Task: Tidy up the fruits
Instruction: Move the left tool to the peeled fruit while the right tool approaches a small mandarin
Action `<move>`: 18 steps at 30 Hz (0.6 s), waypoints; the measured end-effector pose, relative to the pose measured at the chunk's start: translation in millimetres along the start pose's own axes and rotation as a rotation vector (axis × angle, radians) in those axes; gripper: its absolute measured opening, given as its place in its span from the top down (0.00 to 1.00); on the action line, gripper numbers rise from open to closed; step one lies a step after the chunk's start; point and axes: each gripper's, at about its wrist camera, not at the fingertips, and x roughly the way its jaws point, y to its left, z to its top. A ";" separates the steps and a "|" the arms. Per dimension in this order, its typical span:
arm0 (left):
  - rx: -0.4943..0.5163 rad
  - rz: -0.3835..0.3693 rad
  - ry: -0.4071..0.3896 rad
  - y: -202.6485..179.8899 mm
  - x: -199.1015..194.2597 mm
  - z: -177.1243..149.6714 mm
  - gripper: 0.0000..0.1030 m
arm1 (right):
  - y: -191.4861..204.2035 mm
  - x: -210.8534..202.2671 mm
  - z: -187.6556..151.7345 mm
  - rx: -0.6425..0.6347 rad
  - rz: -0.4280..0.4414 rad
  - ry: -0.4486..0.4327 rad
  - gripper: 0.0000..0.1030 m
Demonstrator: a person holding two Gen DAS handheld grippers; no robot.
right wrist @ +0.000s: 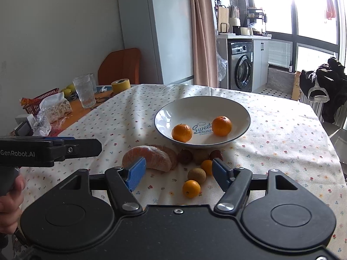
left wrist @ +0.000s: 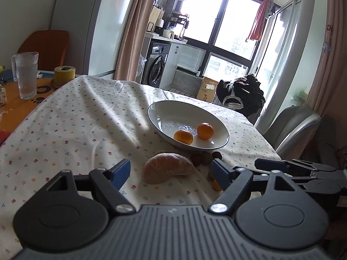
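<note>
Orange kumquat (right wrist: 191, 188) only in right view | left gripper (left wrist: 171, 171) wide | right gripper (right wrist: 179, 173) wide

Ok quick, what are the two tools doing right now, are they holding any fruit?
Left tool: open, holding nothing, with the peeled fruit piece lying between its blue fingers.
Right tool: open, holding nothing.

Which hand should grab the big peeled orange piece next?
Probably the left. The left gripper is open with the large peeled orange segment centred between its blue fingers. The right gripper, also open, faces the small round fruits instead.
</note>
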 end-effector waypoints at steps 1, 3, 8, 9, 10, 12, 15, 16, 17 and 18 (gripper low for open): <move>0.003 -0.001 0.005 -1.2 0.4 -1.7 0.22 | 1.1 0.2 -1.6 -0.004 -0.003 0.004 0.35; 0.002 -0.005 0.012 -2.6 1.8 -3.9 0.22 | 2.3 0.9 -4.2 -0.008 -0.005 0.011 0.36; 0.001 0.007 0.019 -6.4 8.2 -8.5 0.22 | -1.7 7.4 -11.4 0.009 -0.023 0.035 0.39; 0.001 0.010 0.021 -6.9 9.7 -9.3 0.22 | -2.7 9.2 -13.1 0.014 -0.023 0.040 0.40; 0.000 0.011 0.024 -7.1 11.2 -10.0 0.22 | -3.9 10.7 -15.2 0.018 -0.025 0.045 0.41; -0.003 0.015 0.029 -7.3 14.4 -10.9 0.22 | -5.7 13.7 -18.6 0.021 -0.028 0.052 0.42; -0.012 0.015 0.038 -7.5 20.2 -10.9 0.22 | -10.0 17.8 -22.5 0.036 -0.024 0.064 0.46; -0.014 0.011 0.038 -7.7 22.5 -10.8 0.22 | -10.5 19.8 -23.2 0.039 -0.021 0.068 0.48; -0.011 0.016 0.036 -8.5 24.3 -10.3 0.22 | -11.2 21.3 -23.8 0.039 -0.020 0.070 0.48; -0.005 0.027 0.033 -9.6 25.7 -9.9 0.22 | -11.9 22.7 -24.2 0.039 -0.018 0.074 0.49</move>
